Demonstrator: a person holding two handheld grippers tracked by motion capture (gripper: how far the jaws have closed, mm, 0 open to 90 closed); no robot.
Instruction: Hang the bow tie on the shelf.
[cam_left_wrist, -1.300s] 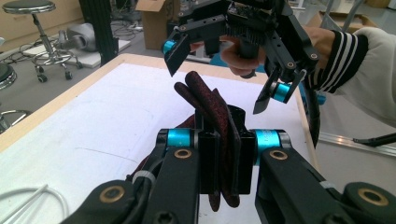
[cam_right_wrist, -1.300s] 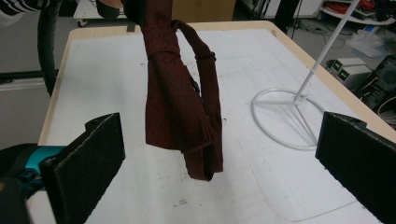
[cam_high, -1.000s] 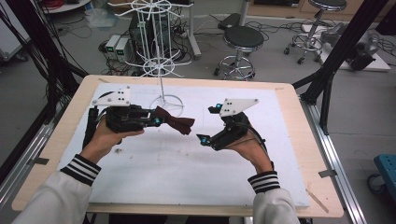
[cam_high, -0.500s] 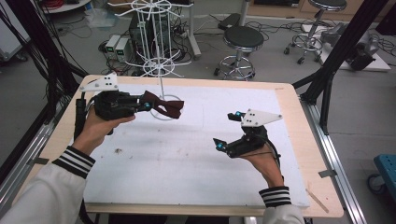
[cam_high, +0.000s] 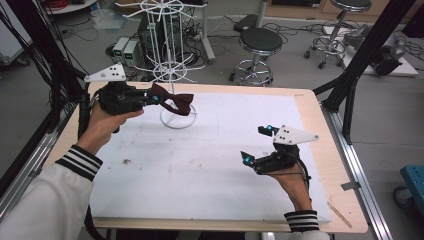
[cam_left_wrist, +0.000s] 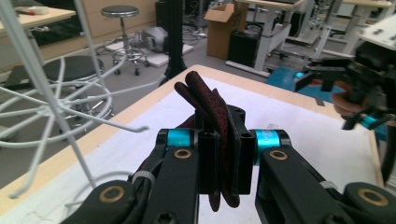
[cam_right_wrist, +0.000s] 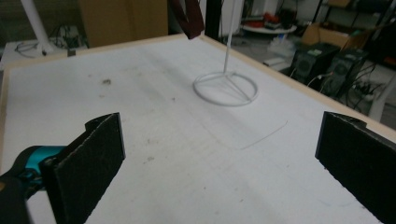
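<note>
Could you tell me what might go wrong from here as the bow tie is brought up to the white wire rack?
1. The left gripper pinches the dark red bow tie by one narrow fold, so it could slip free.
2. The white wire rack stands on a thin ring base; a nudge might tip it.
3. Its wire prongs may snag the fabric.

Each hand carries a black gripper with 2 flat, rough-faced black jaws. On the left gripper (cam_left_wrist: 219, 154), a bright blue collar sits just behind each jaw, and brass-coloured screws mark the pivots farther back on its black arms. A grey 3-cornered plate with small dark holes tops the right gripper (cam_high: 257, 145). A black cable trails behind each. The person wears white sleeves with black-and-white striped cuffs.
</note>
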